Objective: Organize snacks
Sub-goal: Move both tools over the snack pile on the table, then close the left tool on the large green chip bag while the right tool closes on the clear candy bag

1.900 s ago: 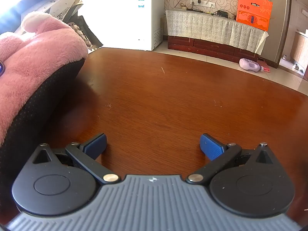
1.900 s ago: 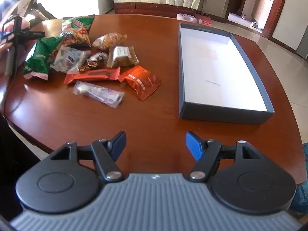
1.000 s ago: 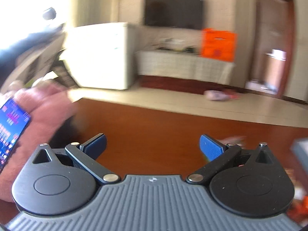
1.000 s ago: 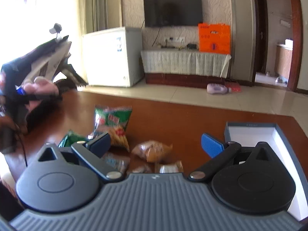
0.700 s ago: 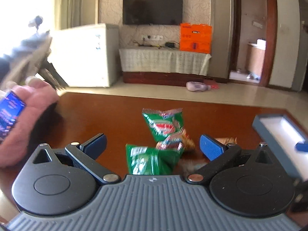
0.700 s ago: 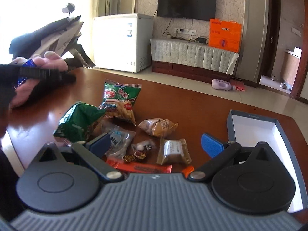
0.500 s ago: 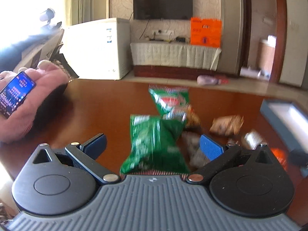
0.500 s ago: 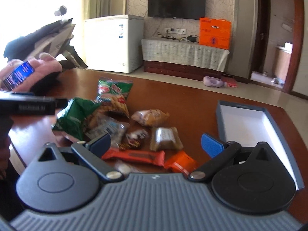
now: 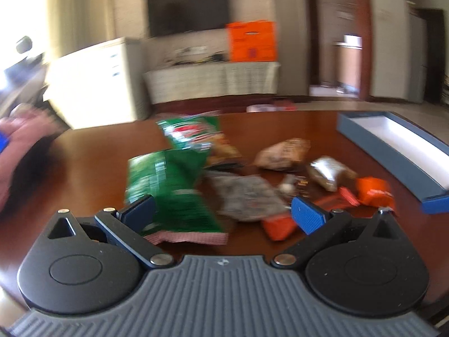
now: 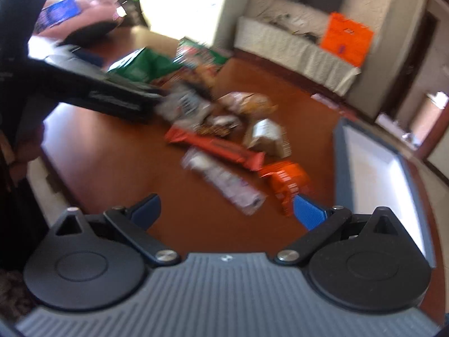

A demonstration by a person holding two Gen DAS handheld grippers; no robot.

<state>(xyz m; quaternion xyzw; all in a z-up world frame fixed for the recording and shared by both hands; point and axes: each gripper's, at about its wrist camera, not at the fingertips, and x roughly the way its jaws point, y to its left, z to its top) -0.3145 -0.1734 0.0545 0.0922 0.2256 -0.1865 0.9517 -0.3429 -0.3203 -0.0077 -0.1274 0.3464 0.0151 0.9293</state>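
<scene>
- Since the earlier frames both tongs have swung from bare table (image 9: 92,165) toward the snack pile; the blur suggests they are moving.
- Left tongs (image 9: 223,214): spread wide, holding nothing, the green bag (image 9: 171,193) just ahead of the left finger, probably the first pick.
- Ahead and rightward lie a clear wrapper (image 9: 247,196), brown packets and an orange packet (image 9: 374,191), loose, unsorted.
- Right tongs (image 10: 226,210): also spread, empty, above a clear packet (image 10: 224,182) and a long orange bar (image 10: 216,147).
- The open box (image 10: 376,168) sits right of both tongs, empty, likely the destination.
</scene>
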